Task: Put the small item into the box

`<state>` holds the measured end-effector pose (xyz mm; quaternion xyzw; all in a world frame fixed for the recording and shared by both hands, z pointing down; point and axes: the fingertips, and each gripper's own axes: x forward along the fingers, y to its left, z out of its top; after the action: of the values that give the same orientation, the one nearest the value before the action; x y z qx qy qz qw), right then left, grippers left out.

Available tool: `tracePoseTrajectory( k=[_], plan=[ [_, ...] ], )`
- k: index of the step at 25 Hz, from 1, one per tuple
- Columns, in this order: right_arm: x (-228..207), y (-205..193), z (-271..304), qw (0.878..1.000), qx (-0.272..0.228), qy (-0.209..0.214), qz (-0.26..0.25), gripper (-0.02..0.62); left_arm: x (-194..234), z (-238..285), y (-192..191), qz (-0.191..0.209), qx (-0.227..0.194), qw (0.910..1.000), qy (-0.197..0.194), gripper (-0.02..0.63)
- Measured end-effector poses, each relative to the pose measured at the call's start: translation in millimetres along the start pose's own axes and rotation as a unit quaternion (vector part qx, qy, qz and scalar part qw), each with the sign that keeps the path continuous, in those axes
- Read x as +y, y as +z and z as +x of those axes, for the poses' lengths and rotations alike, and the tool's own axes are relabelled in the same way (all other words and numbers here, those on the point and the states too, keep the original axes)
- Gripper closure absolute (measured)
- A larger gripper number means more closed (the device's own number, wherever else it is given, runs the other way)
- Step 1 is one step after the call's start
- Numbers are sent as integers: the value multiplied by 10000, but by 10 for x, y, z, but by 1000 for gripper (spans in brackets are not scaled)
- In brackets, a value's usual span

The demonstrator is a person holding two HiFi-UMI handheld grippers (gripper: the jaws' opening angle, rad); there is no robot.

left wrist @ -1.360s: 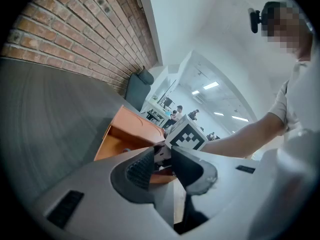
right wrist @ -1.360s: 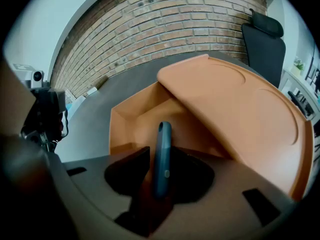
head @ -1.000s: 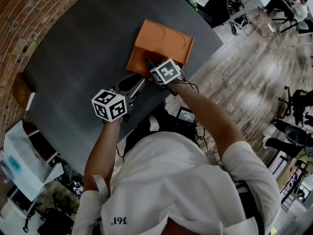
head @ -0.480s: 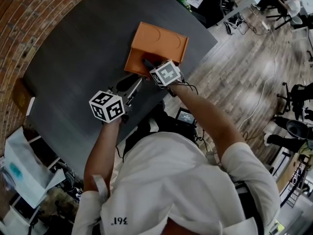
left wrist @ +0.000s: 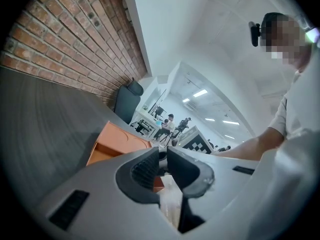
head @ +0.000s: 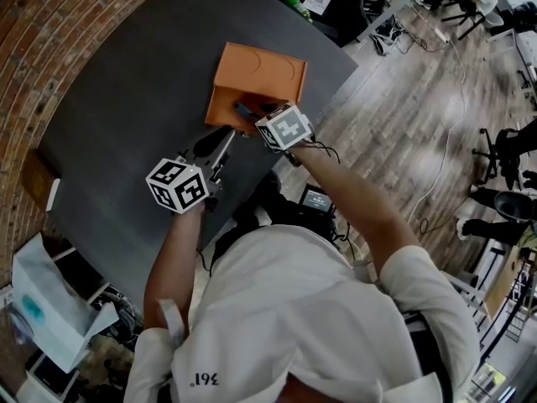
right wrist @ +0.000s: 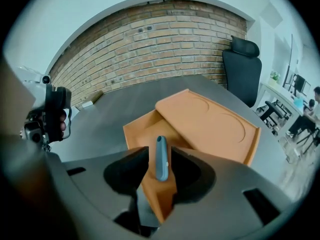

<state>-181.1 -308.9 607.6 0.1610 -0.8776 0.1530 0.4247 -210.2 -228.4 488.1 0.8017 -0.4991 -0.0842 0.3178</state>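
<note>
An orange box [head: 260,70] lies on the dark table, its lid [right wrist: 210,121] slid back and its open tray [right wrist: 147,129] facing me. My right gripper [right wrist: 160,156] is shut on a small blue-grey oblong item [right wrist: 161,160], held on end just over the tray's near corner. In the head view that right gripper [head: 249,114] reaches the box's near edge. My left gripper [head: 225,141] hovers a little left of the box, jaws together with nothing between them. The left gripper view [left wrist: 163,159] shows the orange box [left wrist: 112,144] ahead.
The round dark table [head: 117,99] ends close to my body, and wooden floor [head: 403,133] lies to the right. A brick wall [right wrist: 150,29] runs behind the table. A black office chair [right wrist: 242,66] stands past the far edge.
The head view has shifted, so the box sits slightly higher and further left in the picture. Both grippers keep nearly the same place relative to the box, the right still holding the item.
</note>
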Motion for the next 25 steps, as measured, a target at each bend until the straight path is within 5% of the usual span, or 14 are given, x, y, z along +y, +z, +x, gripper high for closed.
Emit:
tracePoseTrajectory(
  k=[25],
  plan=[
    [595,524,-1662,9750,-2158,-427,298,531,-1087,-566,385,667,-262,9917,-1066,557]
  ],
)
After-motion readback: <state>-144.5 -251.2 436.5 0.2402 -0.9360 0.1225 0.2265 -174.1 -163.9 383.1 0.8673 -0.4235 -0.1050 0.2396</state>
